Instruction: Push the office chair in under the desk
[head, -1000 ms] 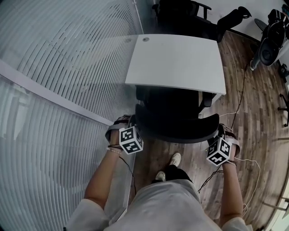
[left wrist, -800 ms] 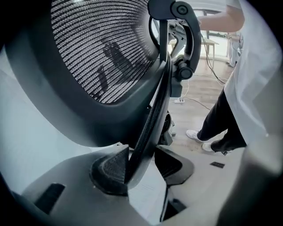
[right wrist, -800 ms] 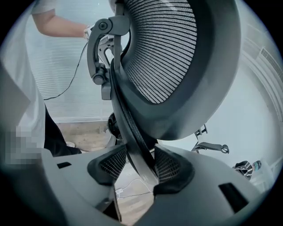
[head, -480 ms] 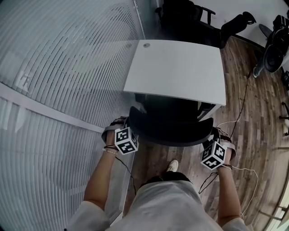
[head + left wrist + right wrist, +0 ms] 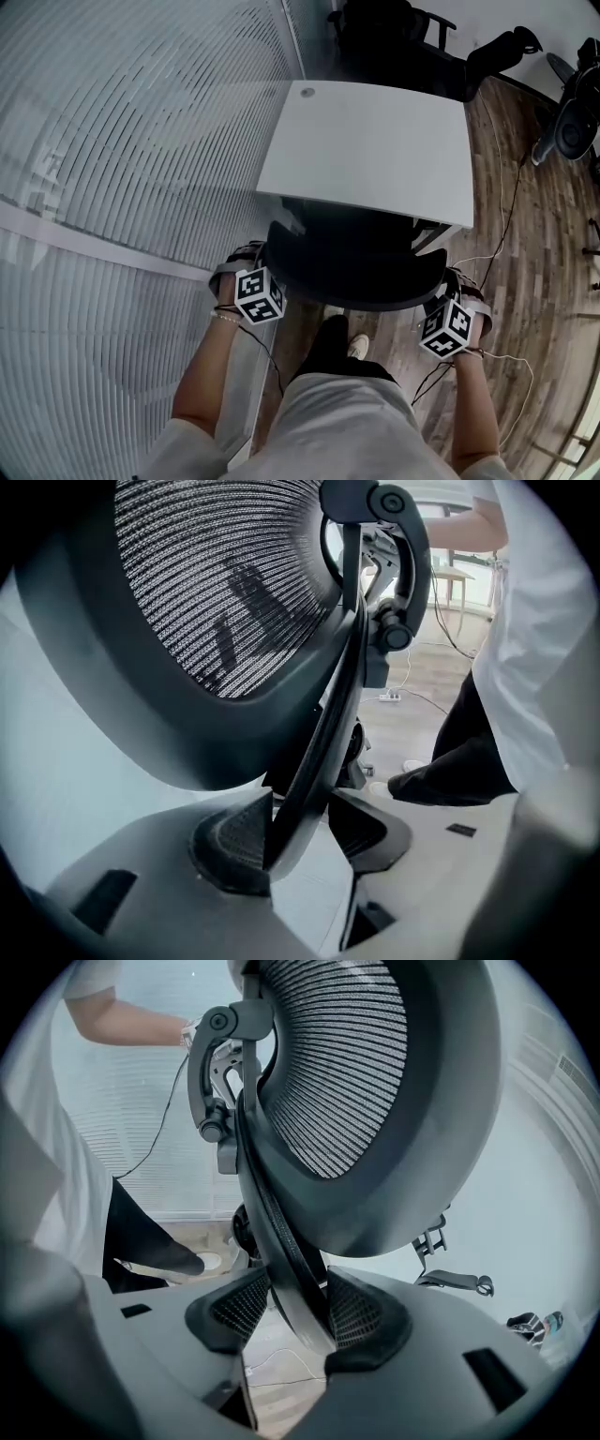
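Wood-plank floor (image 5: 539, 272); thin cables (image 5: 478, 259) strewn over it at right. Glass wall (image 5: 141, 112) with slatted blinds (image 5: 94, 337) seen along left. White wall (image 5: 487, 17) at far end, black chair (image 5: 384, 37) parked near it.

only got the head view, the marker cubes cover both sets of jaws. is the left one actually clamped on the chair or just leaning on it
Observer: Clamped. In the left gripper view the left gripper has the dark rim of the backrest between its pads, which close on it from both sides.
Operator: ok and the right one, is it on the rim or biting the mesh
Observer: On the rim. In the right gripper view the right gripper pinches the frame edge on the opposite side of the backrest, and the mesh panel sits above the pads, untouched.
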Motion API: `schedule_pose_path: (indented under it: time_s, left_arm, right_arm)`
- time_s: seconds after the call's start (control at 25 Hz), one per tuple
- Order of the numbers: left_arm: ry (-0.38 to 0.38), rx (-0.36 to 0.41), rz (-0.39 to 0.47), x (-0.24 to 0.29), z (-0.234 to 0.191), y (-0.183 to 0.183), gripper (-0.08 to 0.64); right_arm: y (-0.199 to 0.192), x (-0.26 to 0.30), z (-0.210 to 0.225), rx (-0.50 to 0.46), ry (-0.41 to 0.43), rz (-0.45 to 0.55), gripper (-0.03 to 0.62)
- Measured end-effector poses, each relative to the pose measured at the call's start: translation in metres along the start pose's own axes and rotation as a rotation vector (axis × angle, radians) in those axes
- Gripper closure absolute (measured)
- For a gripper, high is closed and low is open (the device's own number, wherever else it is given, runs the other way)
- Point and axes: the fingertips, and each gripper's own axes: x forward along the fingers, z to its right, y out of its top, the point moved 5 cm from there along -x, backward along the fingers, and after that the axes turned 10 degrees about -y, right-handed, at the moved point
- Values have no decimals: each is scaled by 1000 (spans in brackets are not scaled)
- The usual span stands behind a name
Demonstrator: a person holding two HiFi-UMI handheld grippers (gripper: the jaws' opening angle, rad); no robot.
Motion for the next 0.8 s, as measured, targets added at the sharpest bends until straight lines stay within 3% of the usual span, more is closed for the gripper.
schedule_pose_path:
  time_s: [0.24, 0.8]
  left_arm:
    - [-14, 7, -10, 0, -4, 3, 368]
    - [-1, 20, 11, 19, -61, 10, 368]
  right_arm:
    - [0, 1, 5, 3, -1, 4, 380]
    - [10, 41, 44, 2, -9, -22, 380]
